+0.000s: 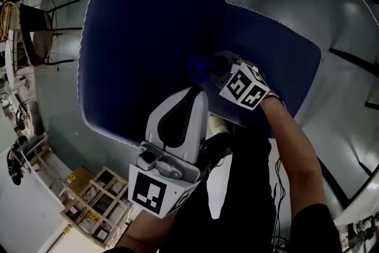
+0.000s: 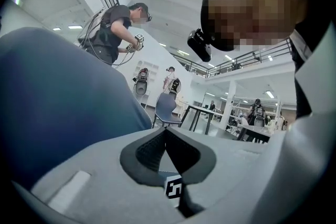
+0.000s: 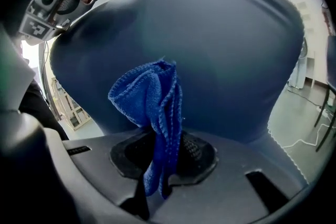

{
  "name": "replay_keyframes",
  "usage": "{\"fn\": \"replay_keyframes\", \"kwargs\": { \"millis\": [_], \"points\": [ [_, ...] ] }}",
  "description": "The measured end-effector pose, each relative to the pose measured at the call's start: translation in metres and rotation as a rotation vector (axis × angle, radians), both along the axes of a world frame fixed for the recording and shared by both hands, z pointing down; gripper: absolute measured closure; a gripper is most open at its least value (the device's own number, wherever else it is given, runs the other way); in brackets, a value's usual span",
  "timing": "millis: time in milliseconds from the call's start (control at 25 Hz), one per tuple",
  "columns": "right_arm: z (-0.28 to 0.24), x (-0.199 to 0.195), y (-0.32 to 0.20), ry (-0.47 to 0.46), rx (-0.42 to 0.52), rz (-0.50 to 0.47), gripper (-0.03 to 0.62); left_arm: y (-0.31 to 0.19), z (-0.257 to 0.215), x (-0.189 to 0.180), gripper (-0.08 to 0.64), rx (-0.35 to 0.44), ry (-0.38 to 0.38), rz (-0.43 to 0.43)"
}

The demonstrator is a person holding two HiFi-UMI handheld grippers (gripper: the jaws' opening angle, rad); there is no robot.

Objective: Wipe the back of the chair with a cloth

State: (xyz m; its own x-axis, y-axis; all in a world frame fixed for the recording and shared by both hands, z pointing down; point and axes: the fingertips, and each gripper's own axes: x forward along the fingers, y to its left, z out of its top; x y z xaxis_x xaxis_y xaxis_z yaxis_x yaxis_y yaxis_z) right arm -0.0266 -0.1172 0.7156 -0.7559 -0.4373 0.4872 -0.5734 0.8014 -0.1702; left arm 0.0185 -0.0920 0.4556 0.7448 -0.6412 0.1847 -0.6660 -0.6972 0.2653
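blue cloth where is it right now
In the right gripper view the blue microfibre cloth is pinched in the right claw, bunched just in front of the dark blue fabric chair back.

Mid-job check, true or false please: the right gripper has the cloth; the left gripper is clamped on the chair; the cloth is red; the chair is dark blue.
1. The right gripper is shut on the cloth. True.
2. The left gripper is clamped on the chair. False: its jaws meet with nothing between them, and the chair lies beside it.
3. The cloth is red. False: it is blue.
4. The chair is dark blue. True.
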Motion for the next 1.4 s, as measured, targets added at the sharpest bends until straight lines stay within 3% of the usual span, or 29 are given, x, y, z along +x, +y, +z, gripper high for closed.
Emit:
{"fn": "replay_keyframes", "kwargs": {
  "millis": [400,800,1040,1240,1400],
  "points": [
    [-0.004,0.075,-0.077,-0.006,0.013,0.206,0.522,-0.032,0.007,0.017,0.552,-0.012,-0.026,-0.006],
    [-0.018,0.111,-0.103,0.02,0.024,0.341,0.522,-0.047,0.0,0.027,0.552,-0.002,-0.035,-0.005],
    [-0.033,0.153,-0.137,0.016,0.052,0.487,0.523,-0.055,-0.003,0.031,0.552,-0.004,-0.035,0.0],
    [-0.053,0.171,-0.138,0.022,0.064,0.596,0.525,-0.051,-0.014,0.03,0.552,-0.008,-0.013,0.008],
    [-0.077,0.168,-0.128,0.007,0.042,0.62,0.525,-0.046,-0.033,0.03,0.552,-0.015,-0.016,0.032]
  ]
}}
